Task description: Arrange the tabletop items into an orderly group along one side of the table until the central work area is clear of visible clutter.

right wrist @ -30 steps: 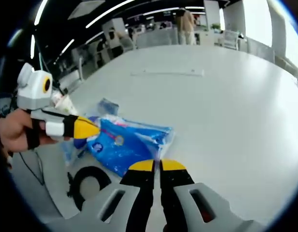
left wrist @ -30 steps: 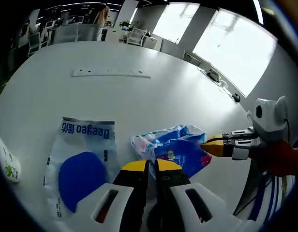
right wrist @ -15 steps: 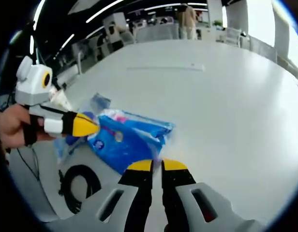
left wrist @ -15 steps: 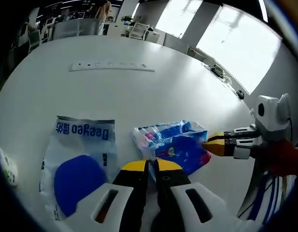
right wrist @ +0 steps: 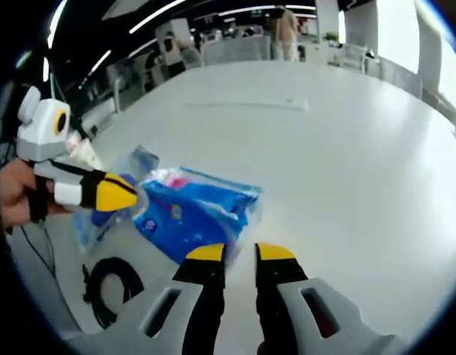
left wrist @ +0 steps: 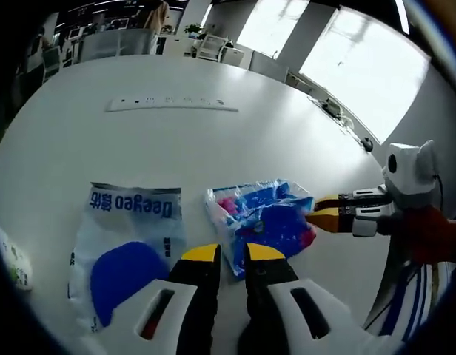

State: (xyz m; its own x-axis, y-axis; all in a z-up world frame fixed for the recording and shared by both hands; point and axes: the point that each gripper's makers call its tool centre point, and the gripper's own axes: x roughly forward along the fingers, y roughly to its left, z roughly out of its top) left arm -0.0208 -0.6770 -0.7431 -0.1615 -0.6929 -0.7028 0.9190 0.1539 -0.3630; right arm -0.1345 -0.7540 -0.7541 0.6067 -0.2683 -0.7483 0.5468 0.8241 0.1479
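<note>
Left gripper view: the white counter [left wrist: 235, 140] stretches wide and bare, so the clutter sits bunched at its near edge. A clear Deegeo bag [left wrist: 128, 244] with a blue pad lies flat, just beside the crinkled blue packet [left wrist: 265, 222]. Left tongs [left wrist: 229, 253] stand slightly parted, holding nothing, and right tongs [right wrist: 240, 253] likewise, apparently just beside the packet's edge.
</note>
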